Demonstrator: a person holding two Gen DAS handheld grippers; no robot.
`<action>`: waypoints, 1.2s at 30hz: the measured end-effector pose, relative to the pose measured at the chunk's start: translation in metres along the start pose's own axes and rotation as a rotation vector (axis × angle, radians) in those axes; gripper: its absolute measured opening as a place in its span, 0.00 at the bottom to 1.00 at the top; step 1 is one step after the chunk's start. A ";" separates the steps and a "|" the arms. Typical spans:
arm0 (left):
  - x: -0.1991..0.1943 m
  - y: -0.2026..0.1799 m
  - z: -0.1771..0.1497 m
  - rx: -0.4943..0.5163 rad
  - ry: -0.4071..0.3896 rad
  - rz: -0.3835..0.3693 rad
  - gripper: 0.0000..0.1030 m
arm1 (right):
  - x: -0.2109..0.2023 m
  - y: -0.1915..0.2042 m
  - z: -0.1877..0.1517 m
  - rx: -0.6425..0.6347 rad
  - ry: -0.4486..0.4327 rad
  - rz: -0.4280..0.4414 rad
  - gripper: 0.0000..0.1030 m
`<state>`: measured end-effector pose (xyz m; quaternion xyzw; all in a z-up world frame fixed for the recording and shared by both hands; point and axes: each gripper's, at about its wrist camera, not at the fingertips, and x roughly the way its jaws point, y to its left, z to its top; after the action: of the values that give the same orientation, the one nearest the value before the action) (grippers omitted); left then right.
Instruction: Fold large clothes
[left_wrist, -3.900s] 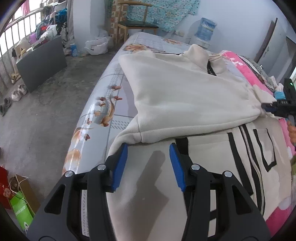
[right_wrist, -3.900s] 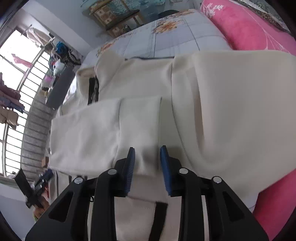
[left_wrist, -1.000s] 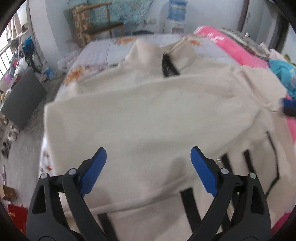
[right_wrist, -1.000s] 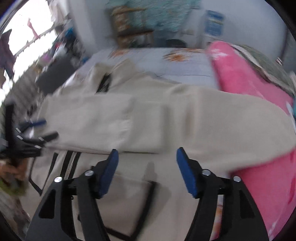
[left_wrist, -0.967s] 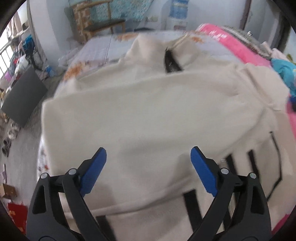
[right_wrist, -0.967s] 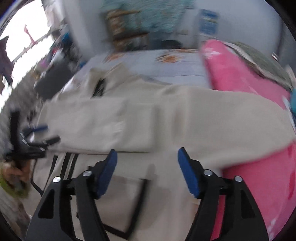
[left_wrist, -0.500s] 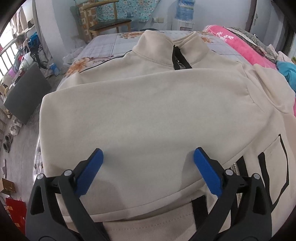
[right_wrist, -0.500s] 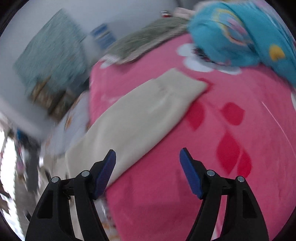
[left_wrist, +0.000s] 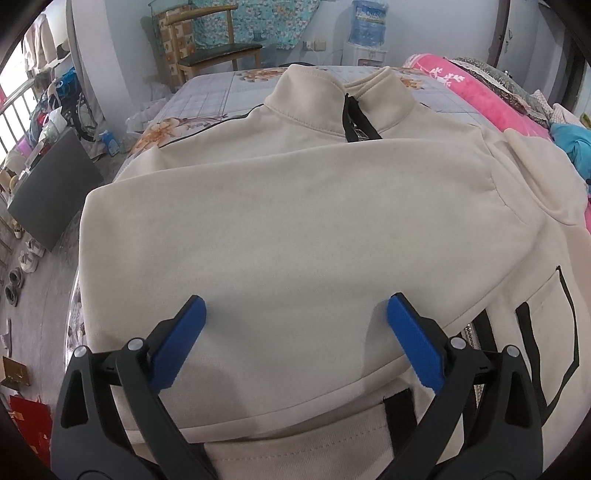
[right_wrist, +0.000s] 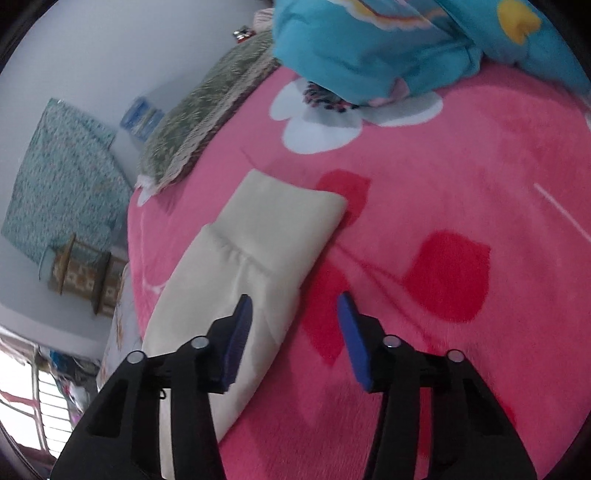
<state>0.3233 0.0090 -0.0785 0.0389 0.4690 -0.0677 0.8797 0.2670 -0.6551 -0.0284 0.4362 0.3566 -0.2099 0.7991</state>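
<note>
A large cream zip-up sweatshirt (left_wrist: 295, 221) with black stripes lies on the bed, its left sleeve folded across the chest. Its collar and black zipper (left_wrist: 354, 122) point away from me. My left gripper (left_wrist: 293, 317) is wide open and empty, hovering over the folded sleeve near the hem. My right gripper (right_wrist: 293, 314) is open and empty over the pink blanket (right_wrist: 461, 295). The other cream sleeve (right_wrist: 258, 258) lies stretched out on that blanket, its cuff (right_wrist: 284, 210) ahead of the left fingertip (right_wrist: 242, 314).
A blue garment (right_wrist: 406, 40) lies on the pink blanket at the far side, beside a green patterned cushion (right_wrist: 207, 114). A wooden chair (left_wrist: 218, 48) and water dispenser (left_wrist: 367, 33) stand beyond the bed. The floor and a dark panel (left_wrist: 48, 192) are left of the bed.
My left gripper has opened and steadied over the folded left sleeve. My right gripper opened, let go of the cloth, and swung right to the outstretched sleeve on the pink blanket.
</note>
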 end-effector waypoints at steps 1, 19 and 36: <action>0.000 0.000 0.000 0.000 0.001 0.000 0.92 | 0.003 -0.003 0.001 0.007 -0.007 0.005 0.39; 0.001 0.000 0.001 -0.005 0.005 0.006 0.93 | 0.002 0.033 0.006 -0.176 -0.051 -0.093 0.09; -0.040 0.005 0.000 0.001 -0.048 0.097 0.93 | -0.141 0.204 -0.090 -0.540 -0.194 0.196 0.08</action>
<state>0.3024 0.0175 -0.0453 0.0607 0.4453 -0.0262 0.8929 0.2708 -0.4670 0.1564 0.2183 0.2778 -0.0703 0.9329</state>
